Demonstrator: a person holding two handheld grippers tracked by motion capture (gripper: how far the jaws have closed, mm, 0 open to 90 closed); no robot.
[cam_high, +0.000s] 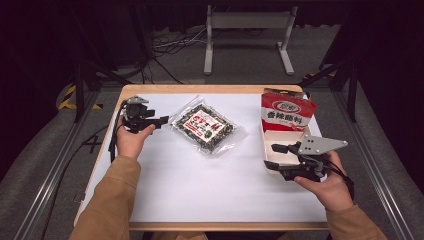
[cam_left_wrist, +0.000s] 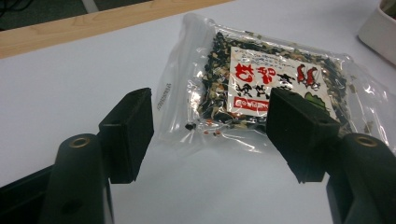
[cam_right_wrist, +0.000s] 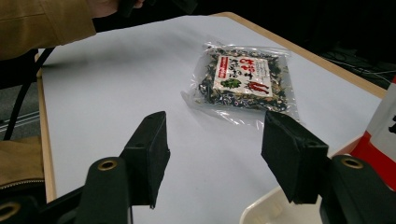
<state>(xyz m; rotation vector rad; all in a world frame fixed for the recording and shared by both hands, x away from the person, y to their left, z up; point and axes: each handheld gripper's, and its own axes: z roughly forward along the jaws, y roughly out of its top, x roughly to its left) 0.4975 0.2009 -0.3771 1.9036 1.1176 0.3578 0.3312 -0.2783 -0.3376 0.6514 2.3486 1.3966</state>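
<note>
Red box (cam_high: 286, 114) — beside clear packet (cam_high: 206, 125)

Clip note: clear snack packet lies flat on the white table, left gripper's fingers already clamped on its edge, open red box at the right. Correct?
Not quite. In the left gripper view the left gripper has its fingers apart, short of the snack packet, pressing on nothing. The rest holds: the packet lies flat on the white table, the open red box at the right.
</note>
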